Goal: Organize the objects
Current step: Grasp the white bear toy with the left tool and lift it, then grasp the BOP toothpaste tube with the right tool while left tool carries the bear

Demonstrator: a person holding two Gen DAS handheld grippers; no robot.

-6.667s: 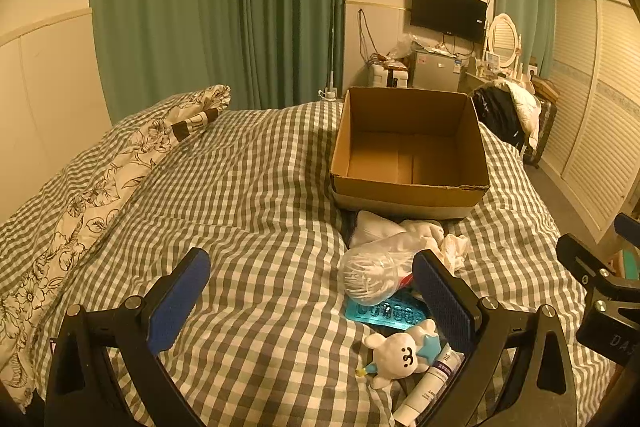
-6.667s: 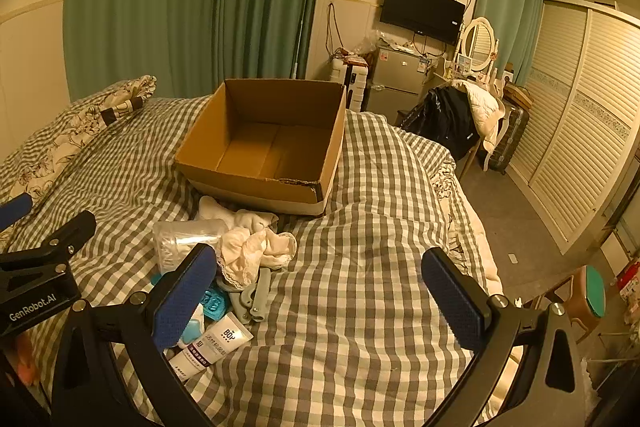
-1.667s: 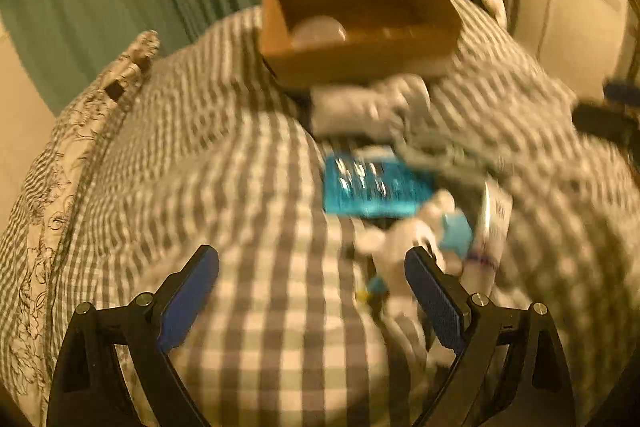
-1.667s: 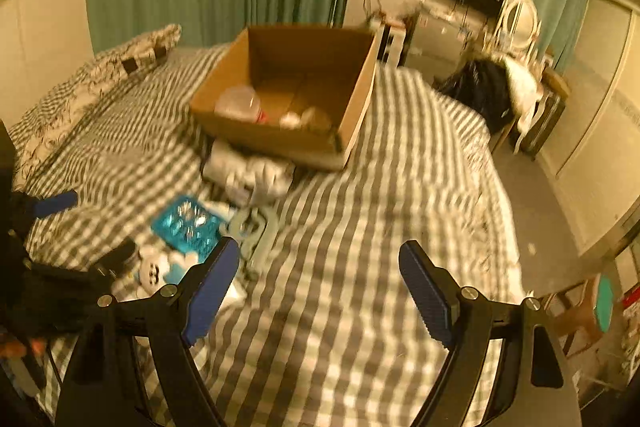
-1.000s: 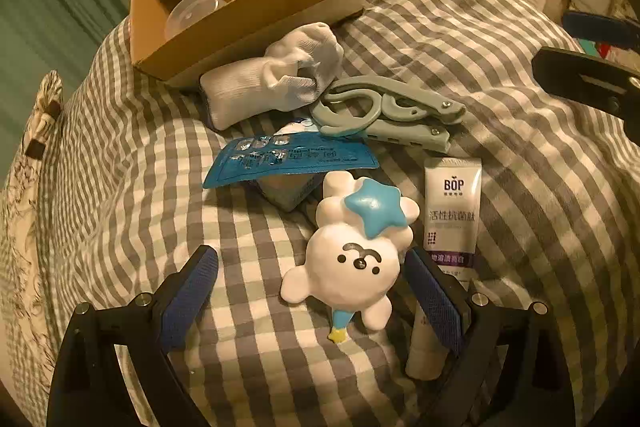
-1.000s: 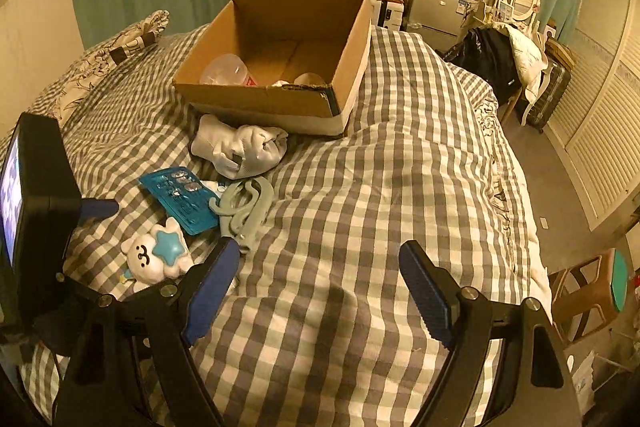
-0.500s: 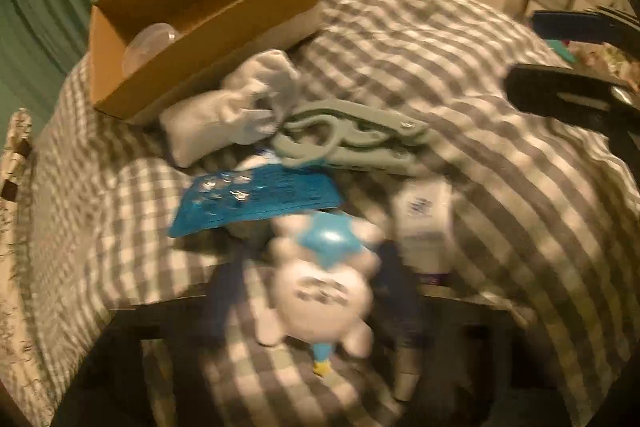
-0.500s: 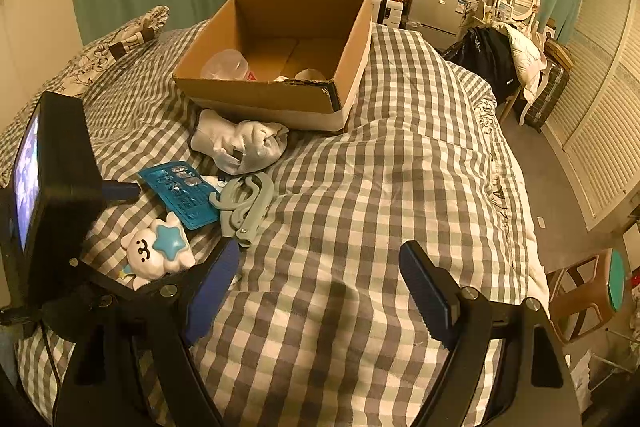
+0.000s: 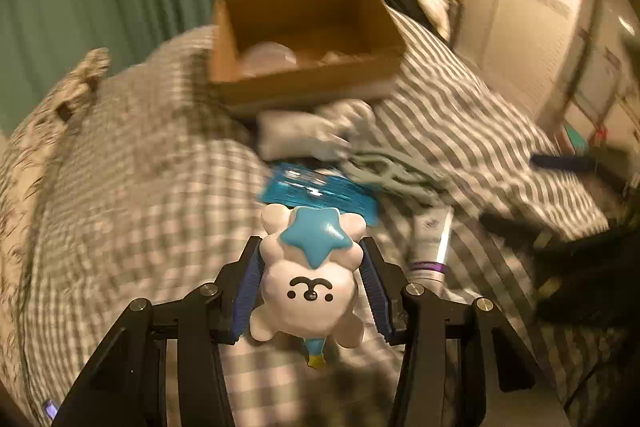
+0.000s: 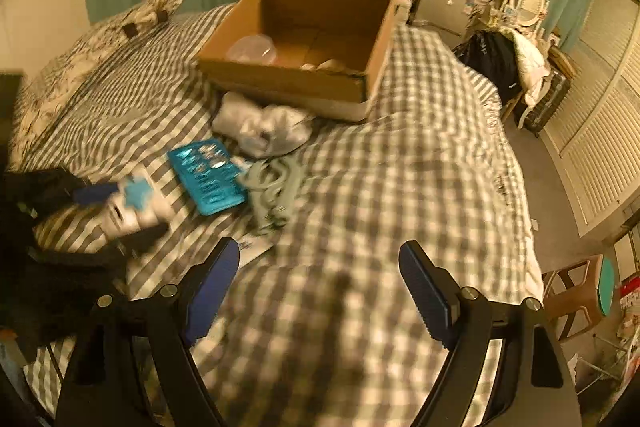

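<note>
My left gripper (image 9: 310, 267) is shut on a white bear toy with a blue star (image 9: 308, 283) and holds it above the checked bed cover. The toy also shows in the right wrist view (image 10: 134, 205), between the left gripper's fingers. My right gripper (image 10: 320, 267) is open and empty above the bed. The cardboard box (image 9: 304, 79) (image 10: 280, 83) sits further up the bed and holds a clear plastic item (image 10: 252, 49). Between box and grippers lie a white cloth bundle (image 10: 260, 127), a blue blister pack (image 10: 206, 177), a grey-green folded hanger (image 10: 274, 191) and a white tube (image 9: 432, 247).
The checked bed cover (image 10: 400, 167) fills the lower part of both views. A floral pillow (image 10: 132, 15) lies at the far left. Right of the bed are a stool (image 10: 576, 287), a suitcase (image 10: 548, 99) and louvred wardrobe doors (image 10: 600, 115).
My left gripper has closed on the bear toy and lifted it off the bed. The right gripper has shifted slightly and stays open.
</note>
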